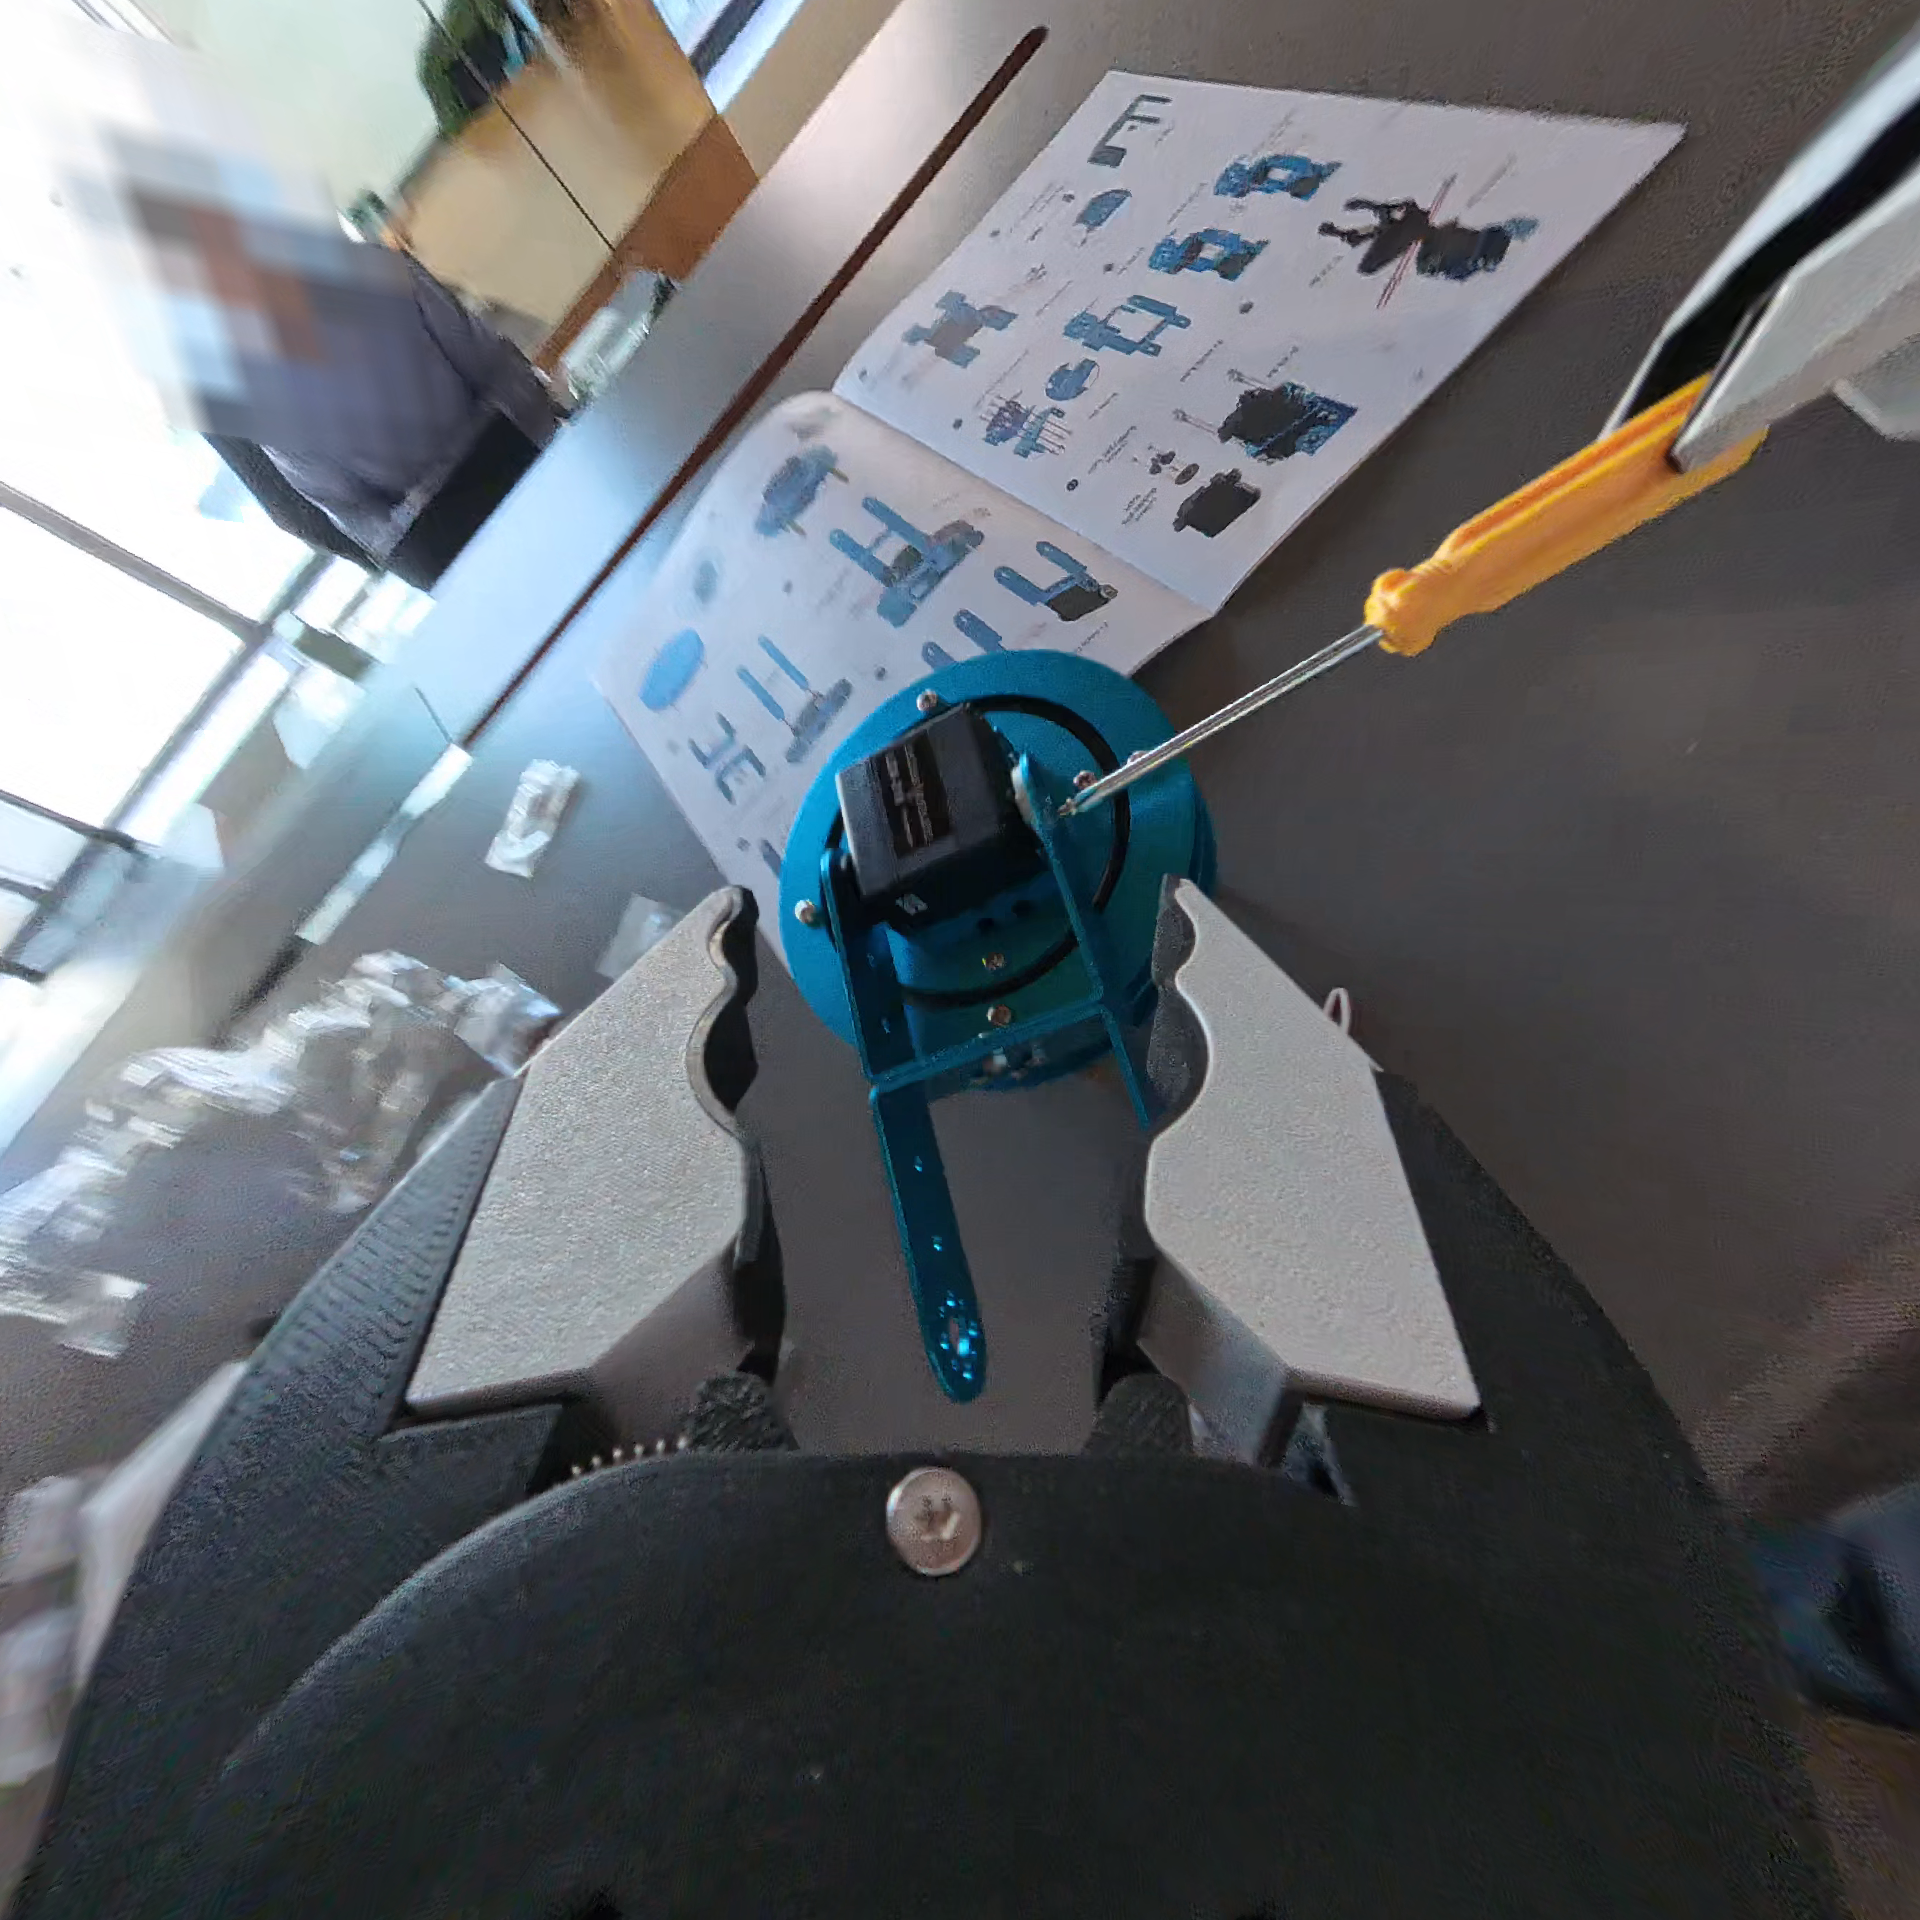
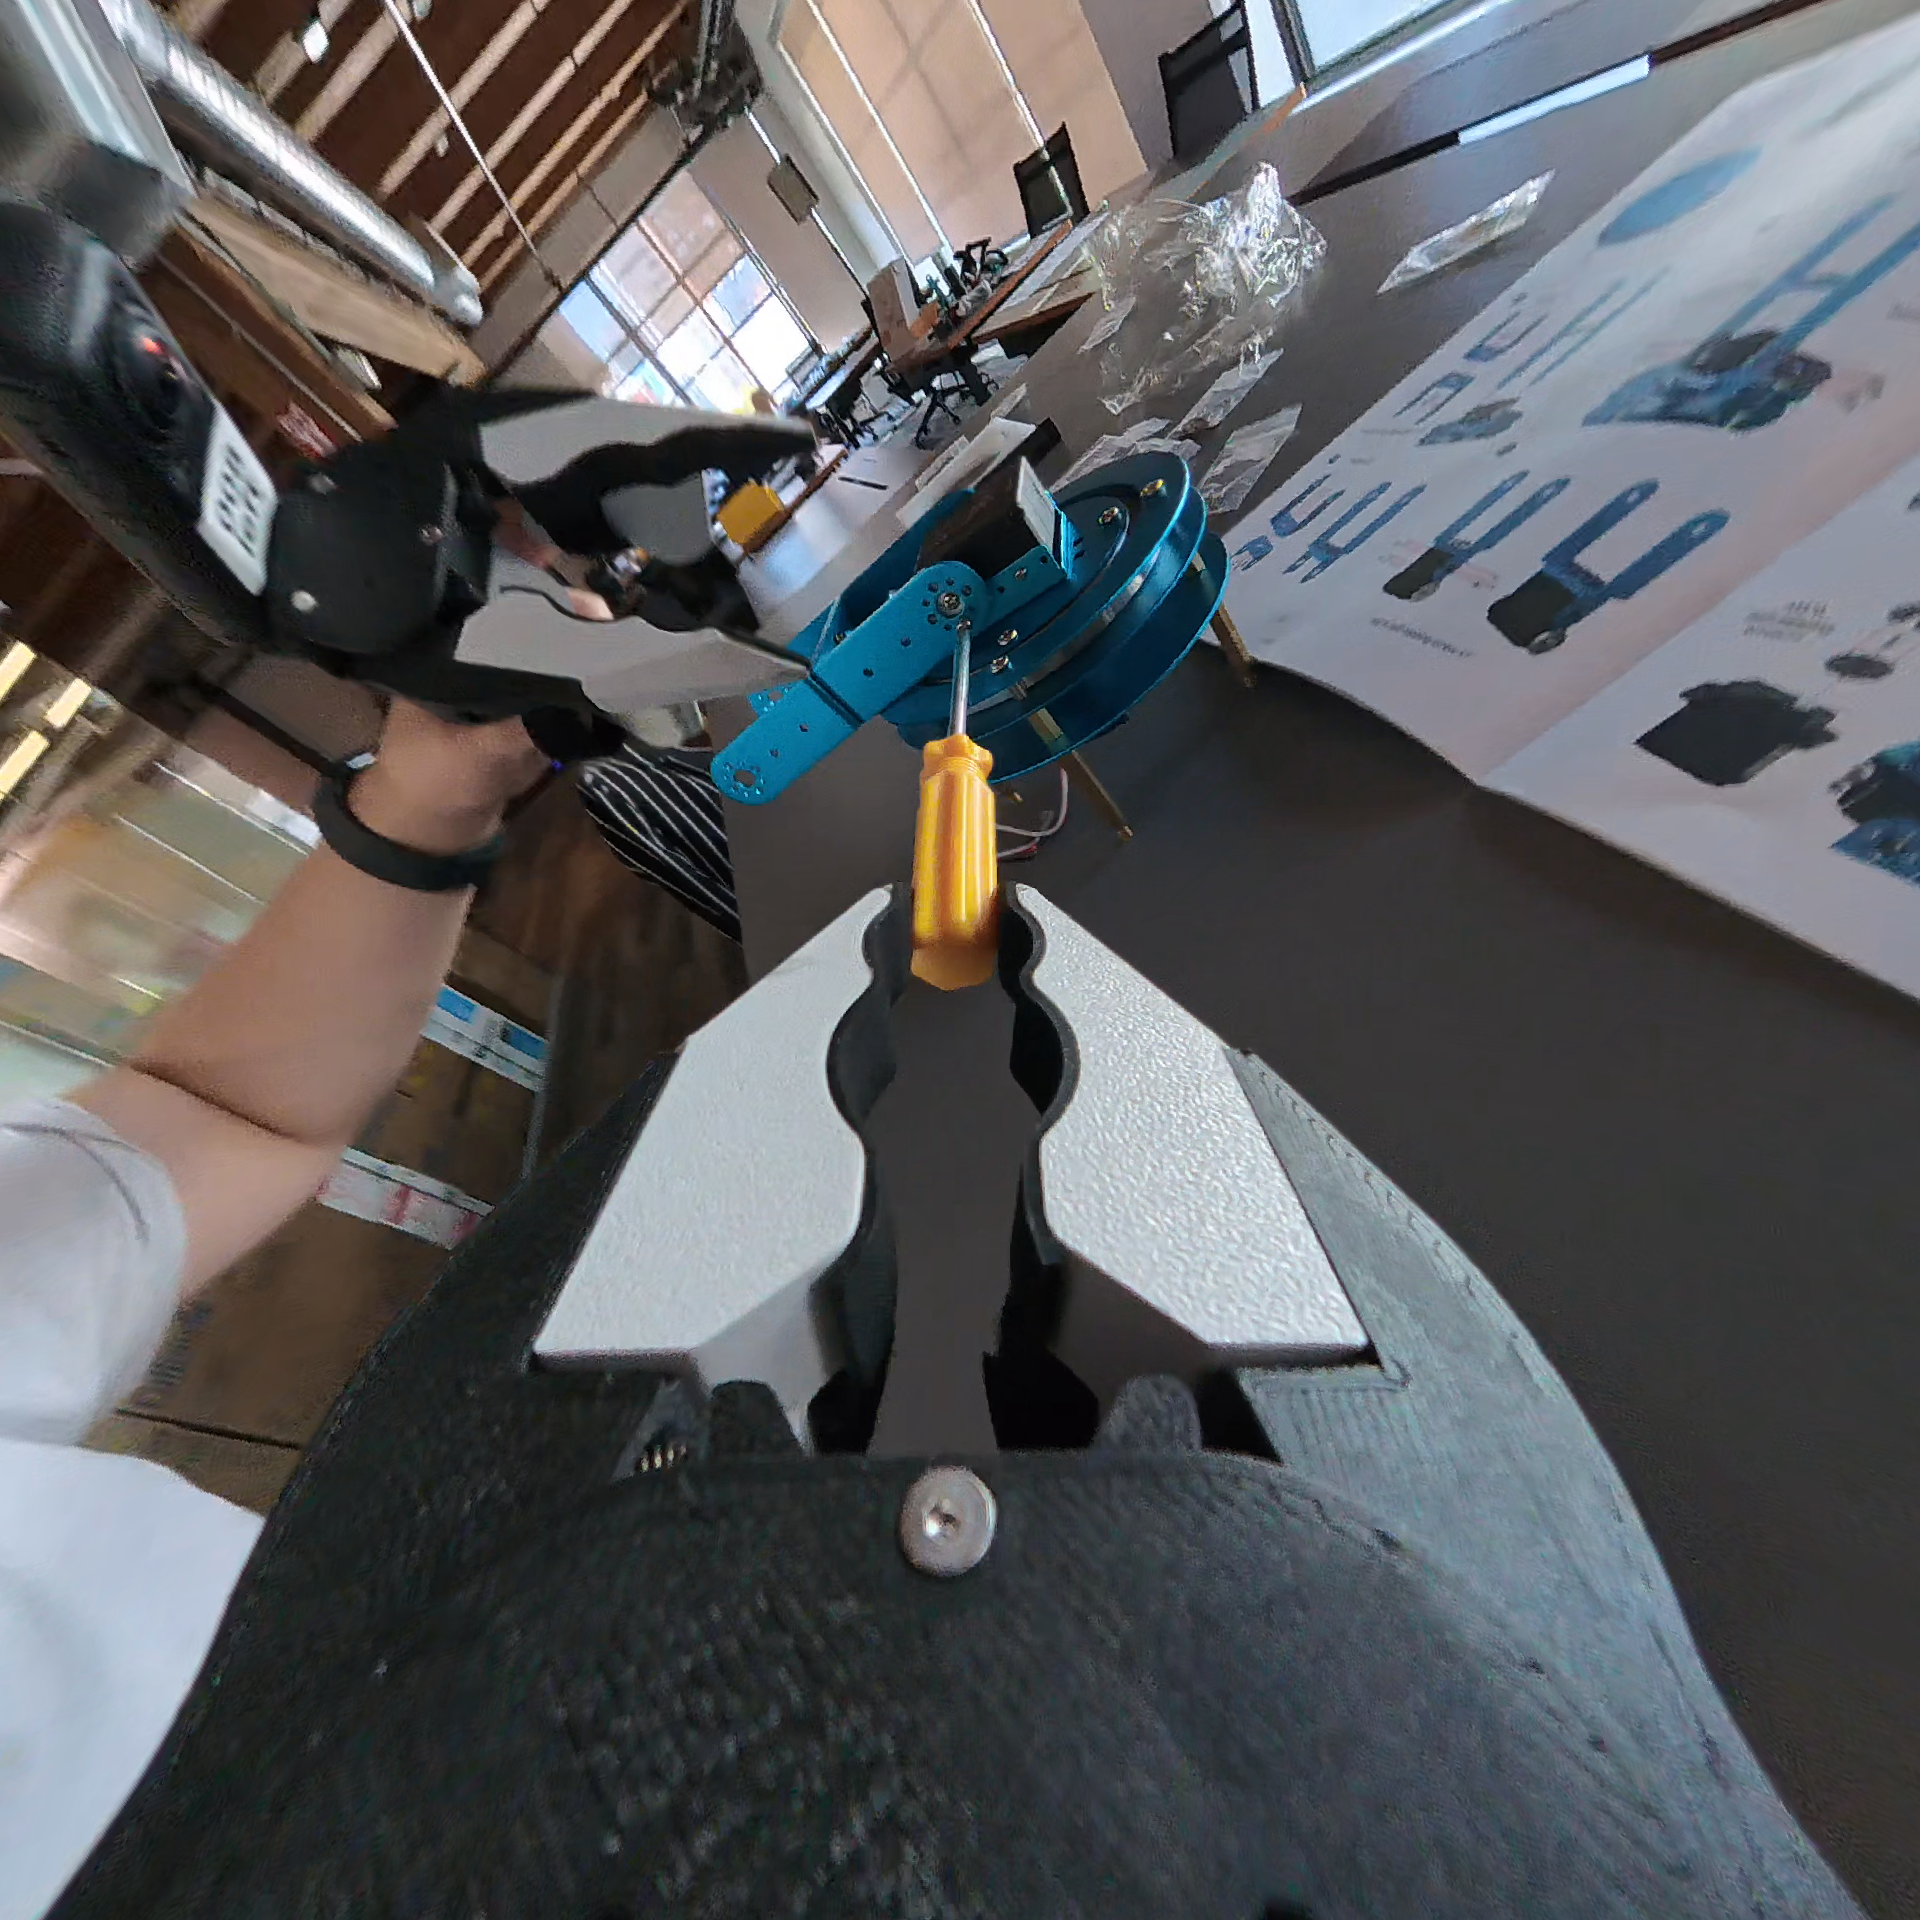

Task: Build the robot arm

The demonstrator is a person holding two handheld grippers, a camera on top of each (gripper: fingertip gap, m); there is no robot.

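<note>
Left gripper (image 1: 961, 997) apparently spread; right gripper (image 2: 954, 925) clamped.

Bright daylight from blown-out windows (image 1: 94, 665); fisheye-warped edges, blurred periphery, sharp centre.

A round blue metal turntable base (image 1: 1143, 748) stands on short brass legs on the dark grey tabletop; a black servo block (image 1: 925, 821) sits tilted in a blue U-shaped metal bracket (image 1: 1081, 966) on its top disc; a yellow-handled screwdriver with a thin steel shaft (image 2: 951, 831) has its tip on a screw at the bracket's pivot (image 2: 948, 603); a blue perforated arm plate (image 1: 935, 1236) juts out from the bracket.
</note>
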